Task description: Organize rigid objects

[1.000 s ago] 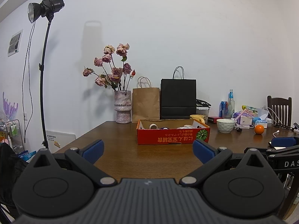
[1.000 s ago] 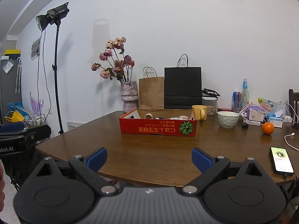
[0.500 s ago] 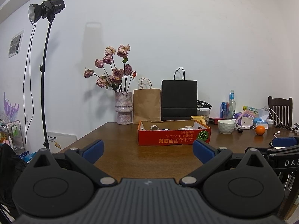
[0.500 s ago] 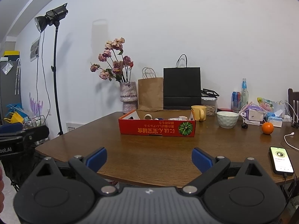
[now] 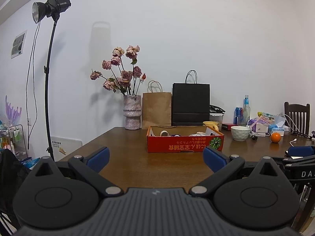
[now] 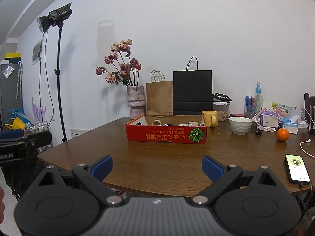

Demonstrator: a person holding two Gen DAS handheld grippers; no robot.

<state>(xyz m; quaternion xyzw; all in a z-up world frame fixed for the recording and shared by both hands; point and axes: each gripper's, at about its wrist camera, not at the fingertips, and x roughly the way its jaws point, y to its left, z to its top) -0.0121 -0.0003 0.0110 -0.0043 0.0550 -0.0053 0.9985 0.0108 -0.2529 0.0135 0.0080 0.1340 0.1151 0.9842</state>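
Observation:
A red cardboard box (image 5: 185, 144) (image 6: 166, 134) sits mid-table with a tape roll (image 6: 157, 122) and several small items inside, mostly hidden by its wall. A yellow mug (image 6: 210, 118), a white bowl (image 6: 240, 125) and an orange (image 6: 283, 135) stand to its right. My left gripper (image 5: 156, 158) is open and empty, held back at the table's near edge. My right gripper (image 6: 157, 167) is open and empty, also at the near edge. Each gripper shows at the other view's side edge.
A vase of dried roses (image 6: 135, 102), a brown paper bag (image 6: 159, 97) and a black bag (image 6: 192, 92) line the back wall. A phone (image 6: 297, 168) on a cable lies front right. Bottles, a can and clutter sit at back right. A light stand (image 6: 59, 74) is left.
Both views have shifted slightly; the right gripper has edged a little closer to the table. Both grippers stay open and empty.

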